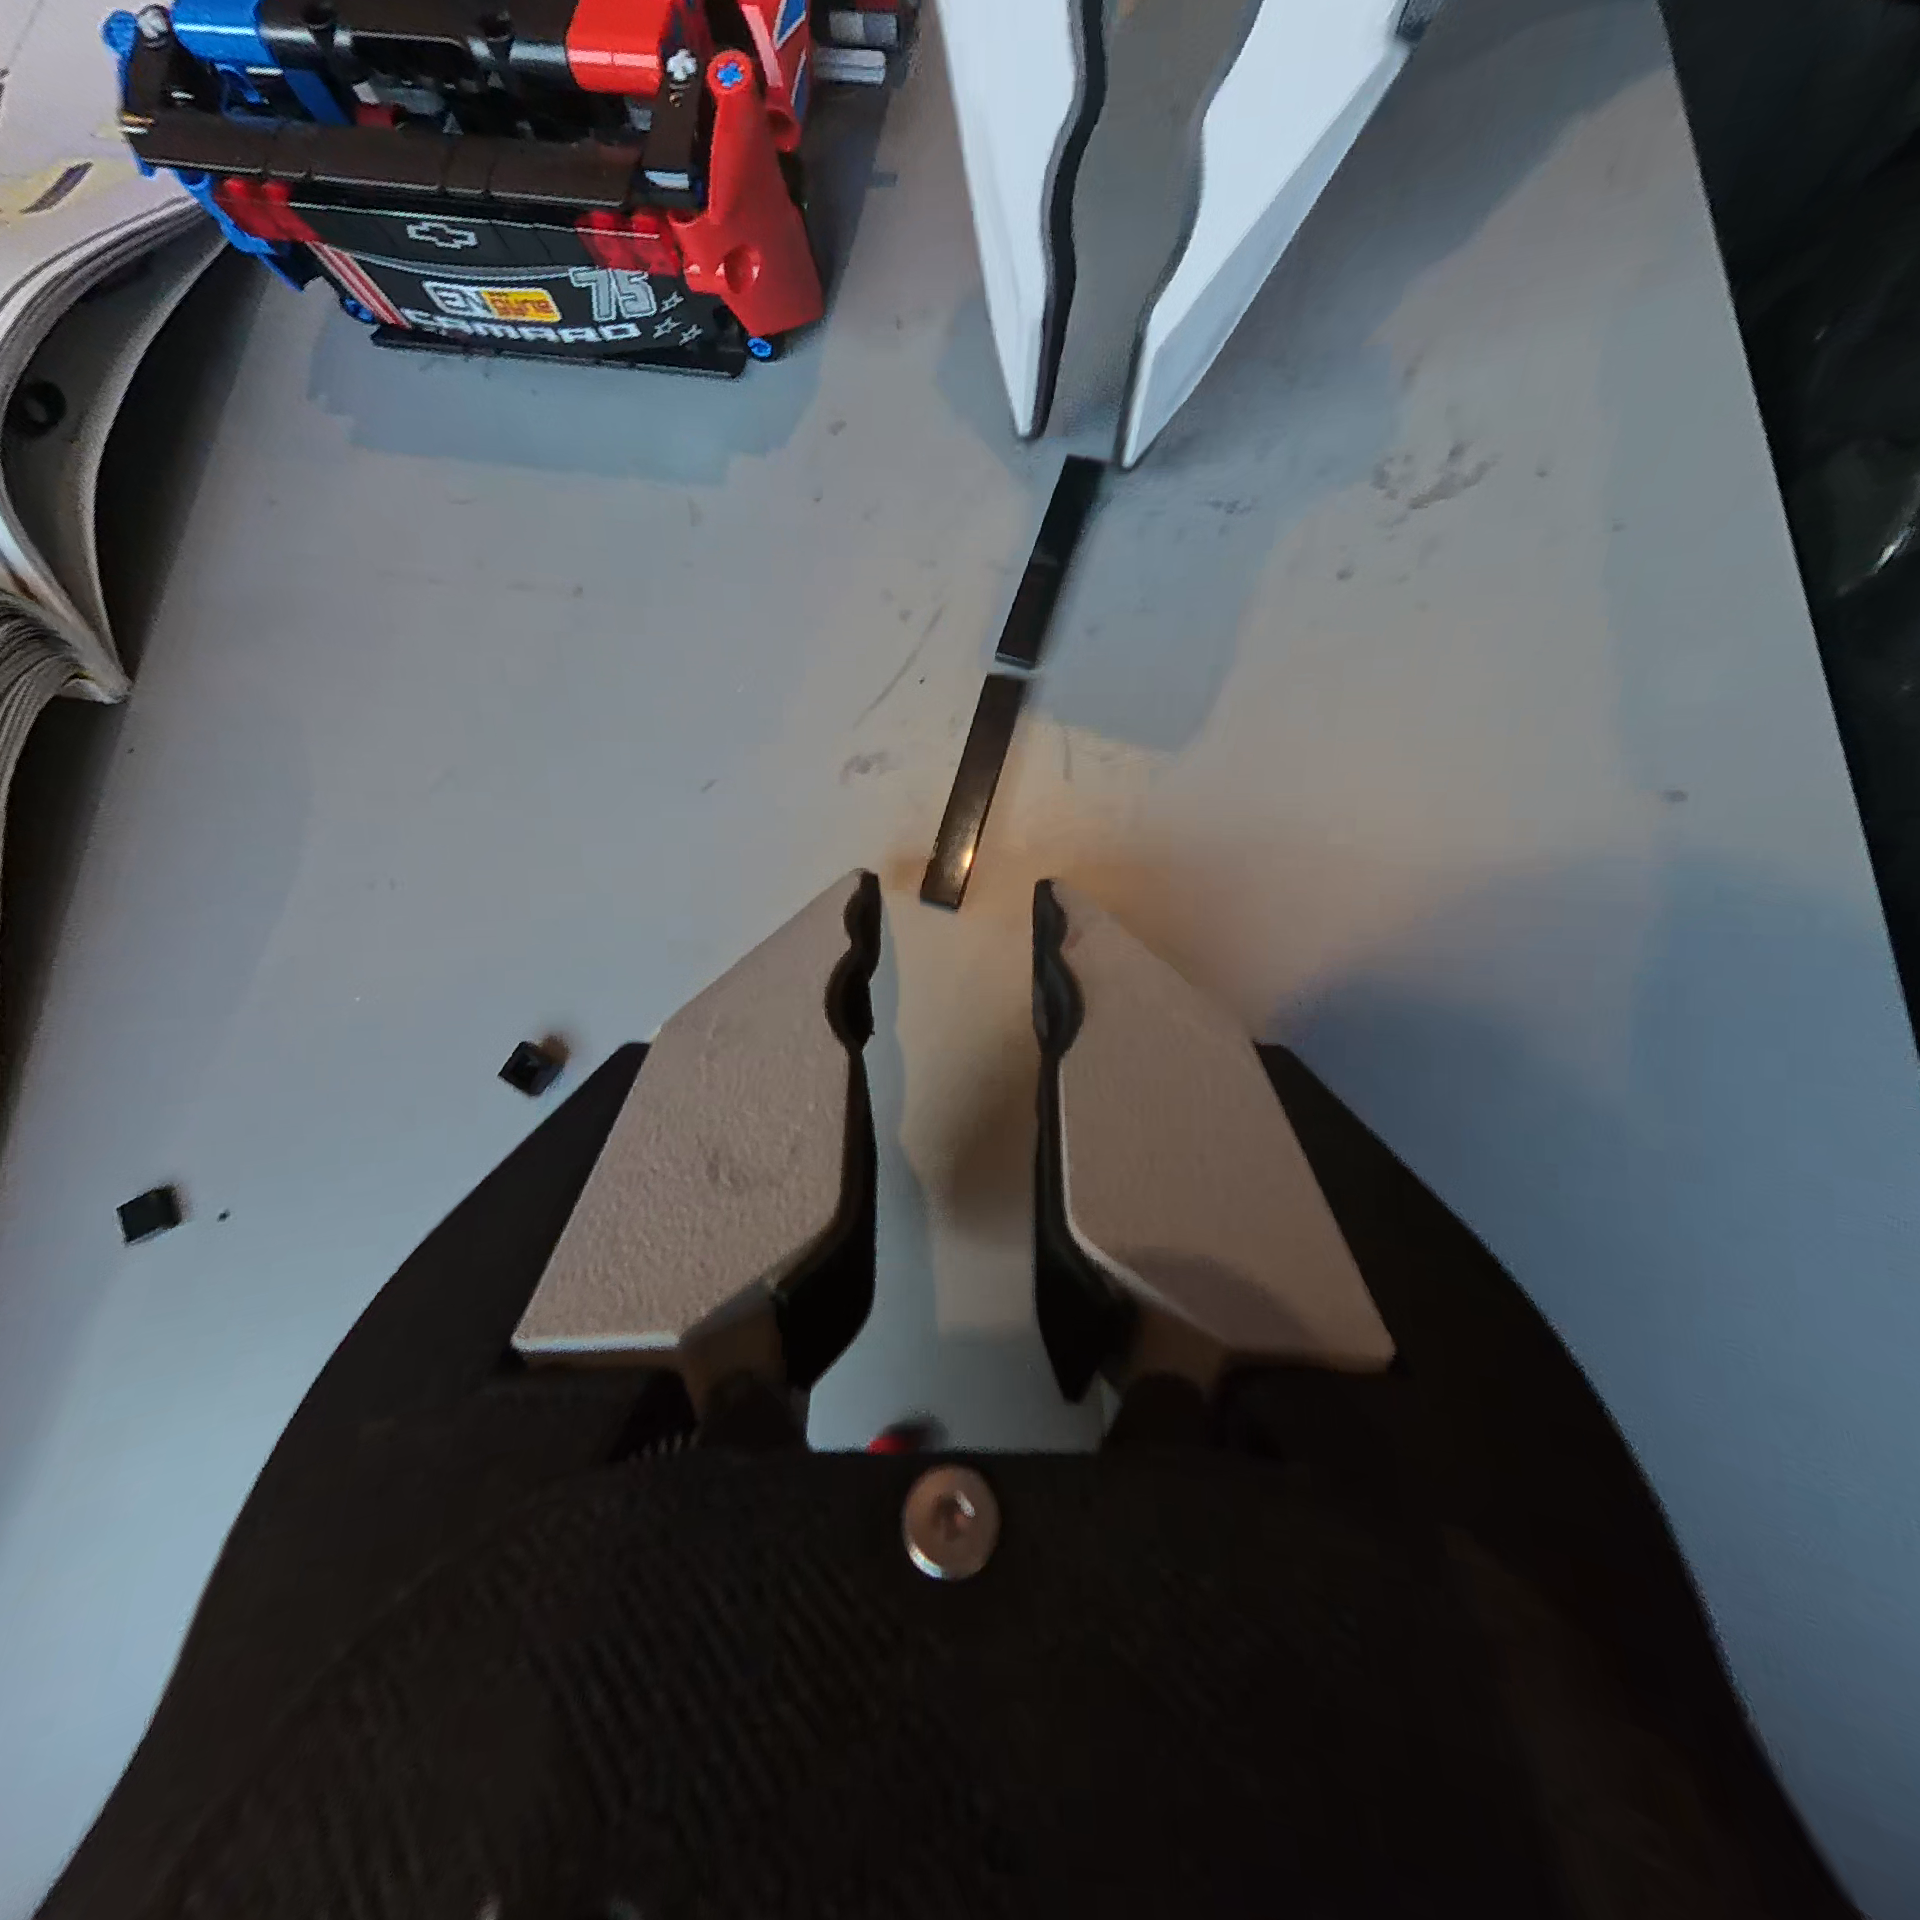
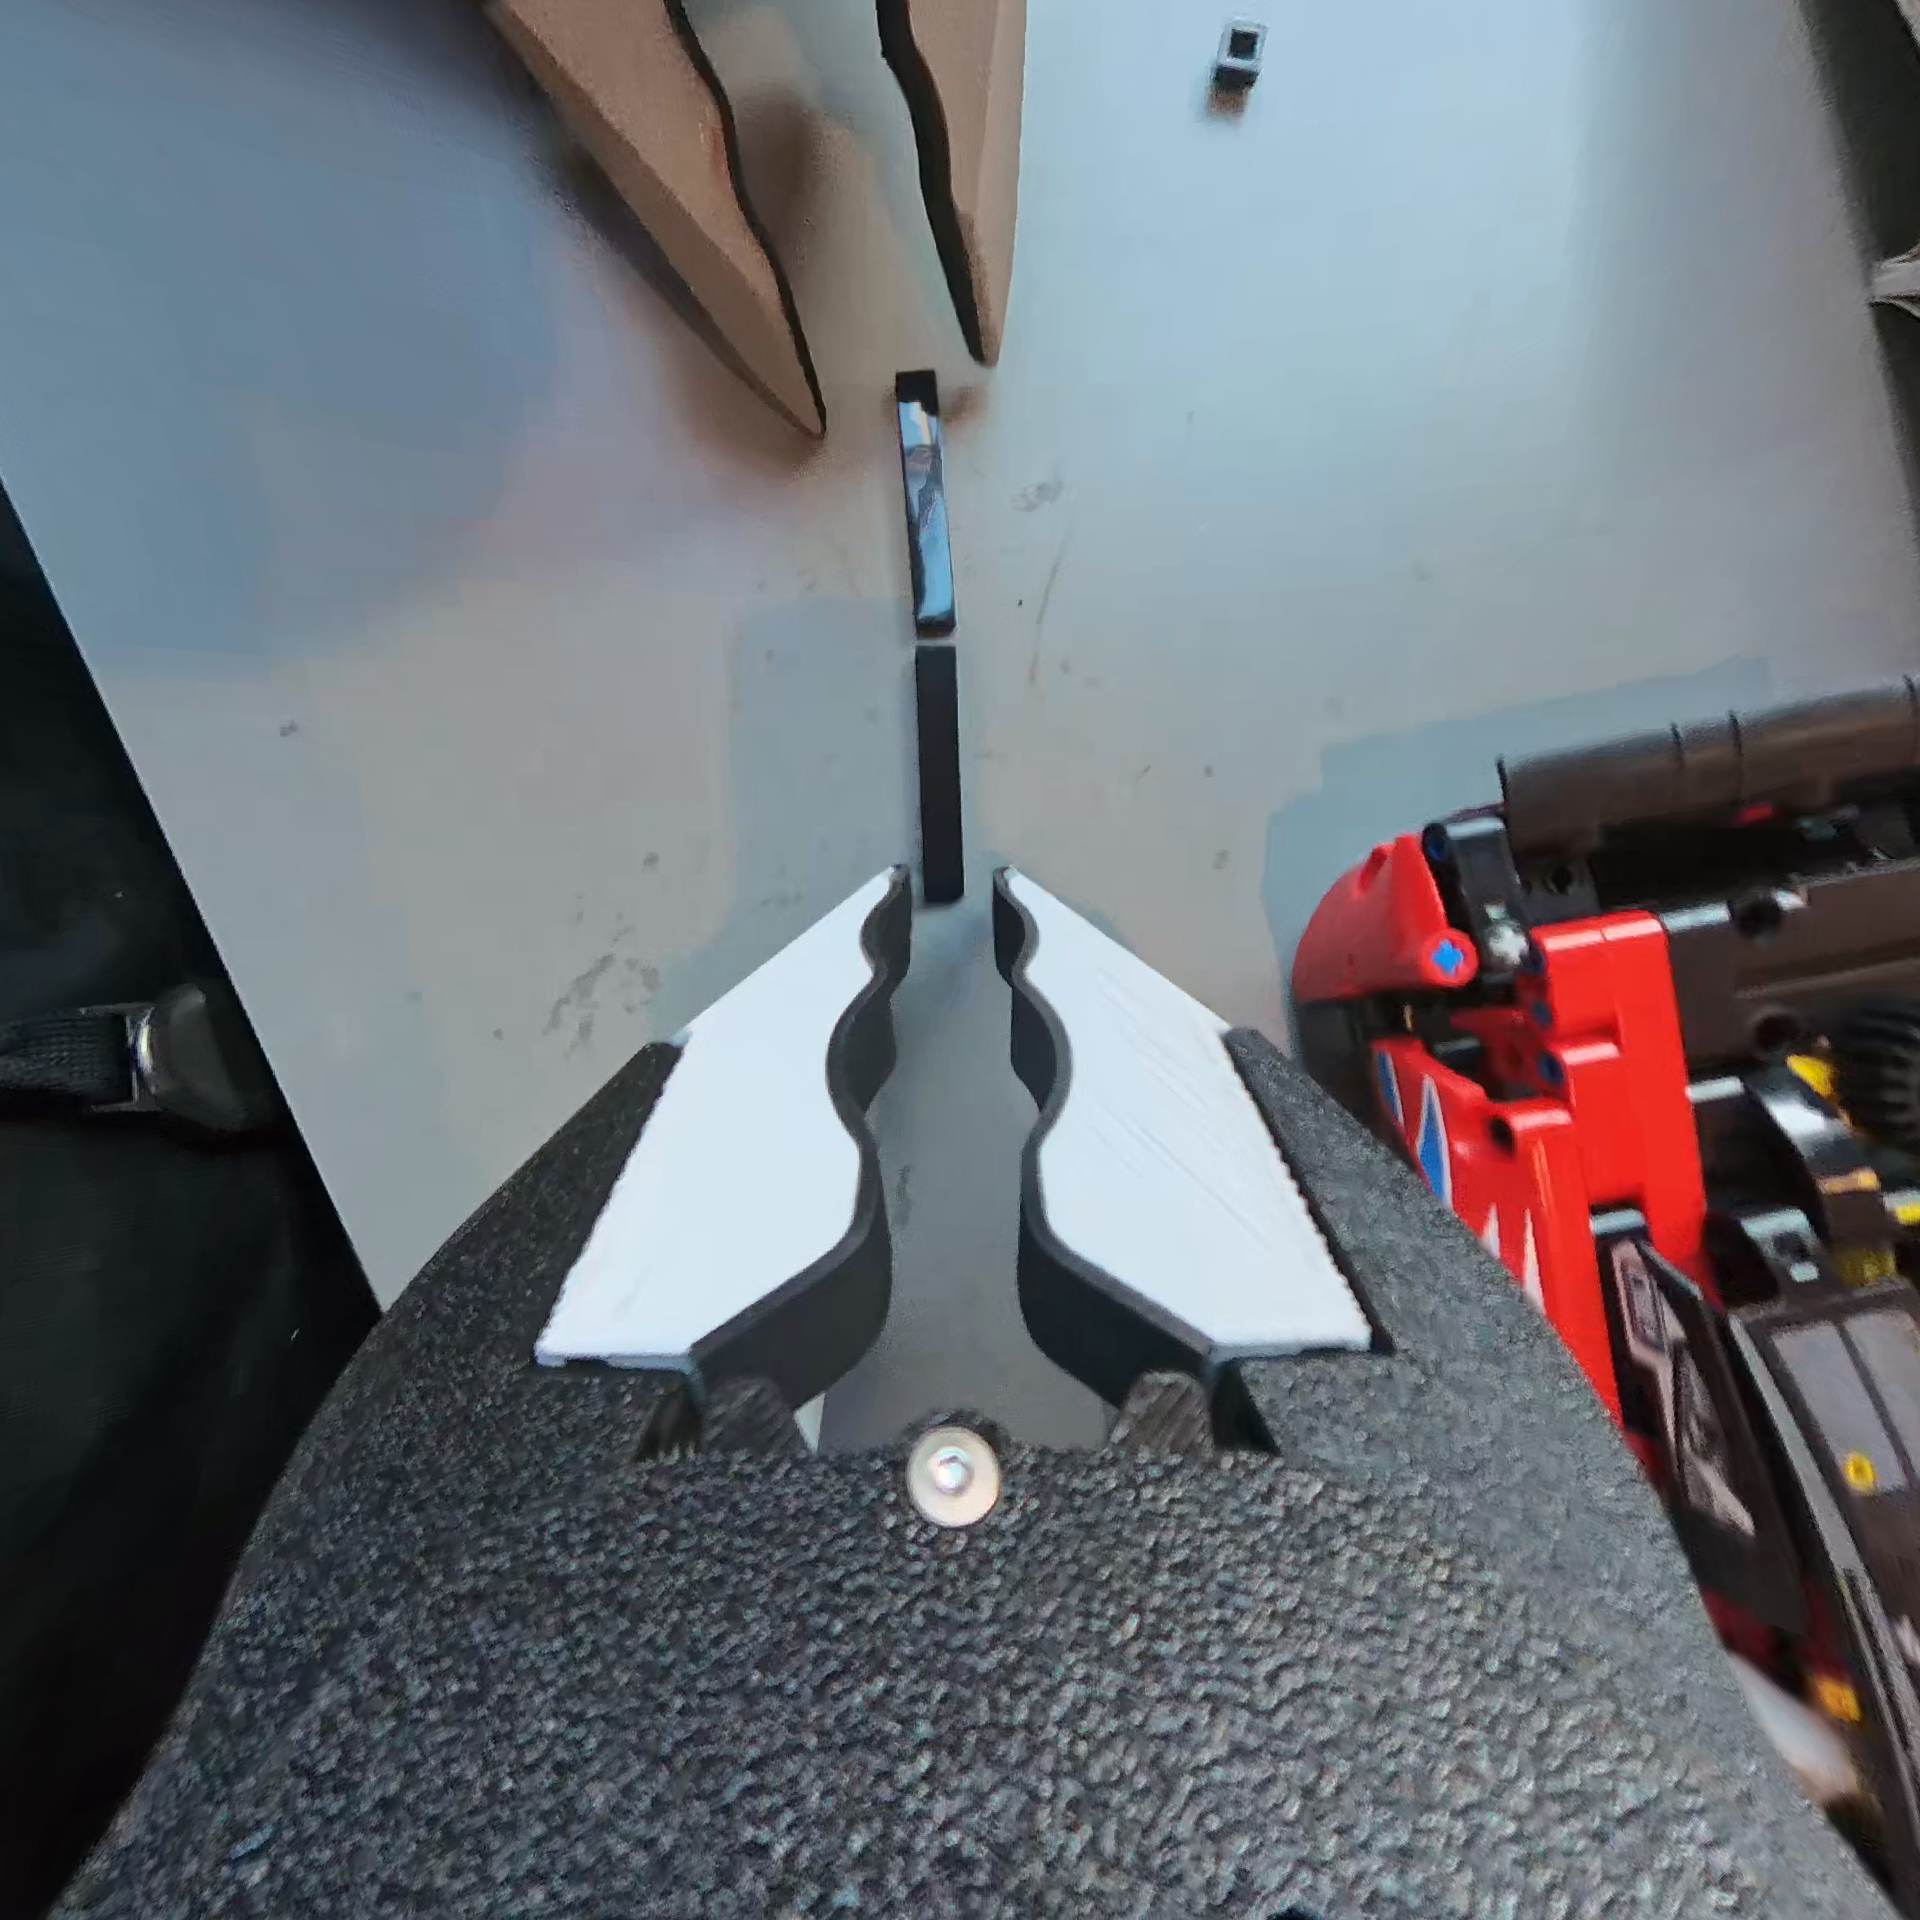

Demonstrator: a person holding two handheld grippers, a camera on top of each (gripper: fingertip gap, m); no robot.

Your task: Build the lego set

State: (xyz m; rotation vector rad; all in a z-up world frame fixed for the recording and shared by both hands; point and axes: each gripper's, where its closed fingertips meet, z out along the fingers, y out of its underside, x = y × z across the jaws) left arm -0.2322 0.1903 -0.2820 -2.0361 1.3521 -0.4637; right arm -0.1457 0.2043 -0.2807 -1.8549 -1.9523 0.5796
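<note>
1. Far left in the left wrist view, an instruction booklet (image 1: 62, 436) lies curled at the table (image 1: 520, 727) edge. Two small black pieces (image 1: 532, 1062) rest near that gripper's left side.
2. The part-built red, blue and black lego car (image 1: 478, 177) stands far left, well apart from both grippers.
3. In the middle, two black flat tiles lie end to end with a small gap: the near tile (image 1: 971, 795) and the far tile (image 1: 1049, 561).
4. The left gripper (image 1: 956, 894) is released, empty, its tips just short of the near tile's end.
5. The right gripper (image 1: 1075, 436) faces it from the far end, also spread and holding nothing; in its own view it (image 2: 951, 883) straddles the tile (image 2: 940, 769) end.
6. Judgement: each gripper is lining up on one tile. To grip well, centre the thin tile between the pads, stay low to the table, and close gently so that it does not skid or flip.
</note>
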